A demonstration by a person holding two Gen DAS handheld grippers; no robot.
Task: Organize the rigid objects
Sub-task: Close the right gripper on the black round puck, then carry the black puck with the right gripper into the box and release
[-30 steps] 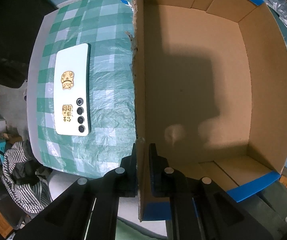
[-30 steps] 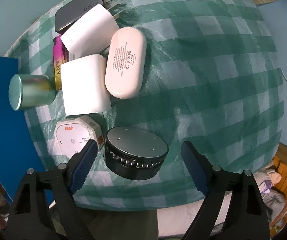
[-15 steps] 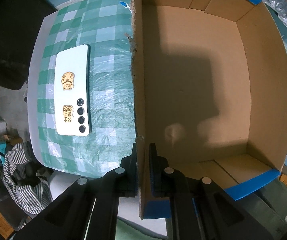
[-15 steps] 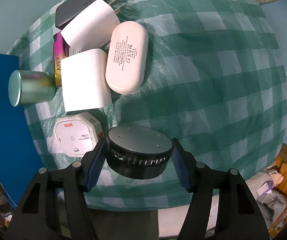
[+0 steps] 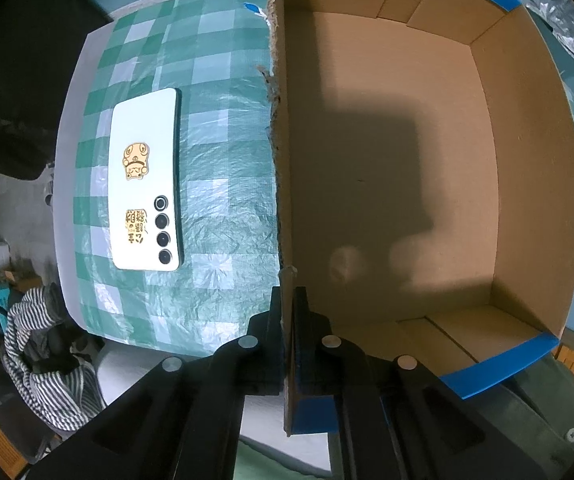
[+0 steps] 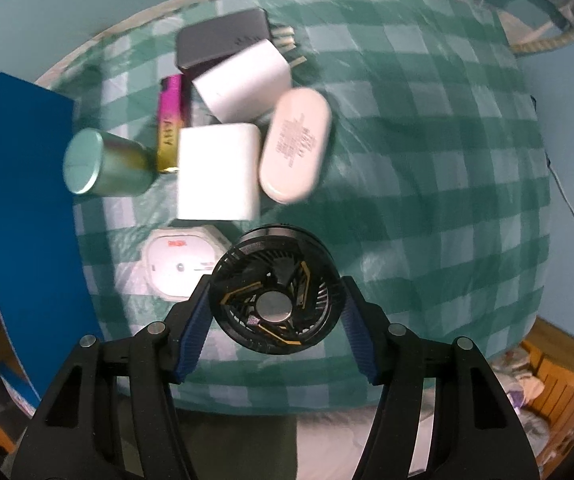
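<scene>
Green-and-white checked plastic cloth [image 6: 427, 128] covers the table under both of my tongs. On it stands the big brown cardboard box with blue outer faces [image 5: 407, 160], open at the top, its bare floor crossed by a broad shadow. My left gripper [image 5: 287, 312] is closed tight on the box's near left wall, one finger outside and one inside, with the ragged cardboard edge running up between them. Left of the box, apart from it, a white smartphone with gold stickers and four camera lenses [image 5: 145, 188] lies flat on its face.

In the right view the blue side of that box fills the left edge. My right gripper [image 6: 275, 312] has its blue pads [image 6: 195, 328] pressed against both sides of a round black fan-like disc with gold accents and a silver centre [image 6: 275, 292], which is tilted so its vaned face looks at the camera, near me and in front of the pile.

Beyond it sits the cluster: a white square charger block [image 6: 217, 172], a second white block [image 6: 243, 80] farther off, a pale pink oval case with printed text [image 6: 295, 146] to their right, a dark grey flat adapter with prongs [image 6: 223, 42] at the far end, a teal metal cylinder [image 6: 103, 164] lying on its side on the left, a white hexagonal plug [image 6: 175, 268] just left of the disc, and a pink-and-yellow lighter-shaped stick [image 6: 169, 124].
</scene>
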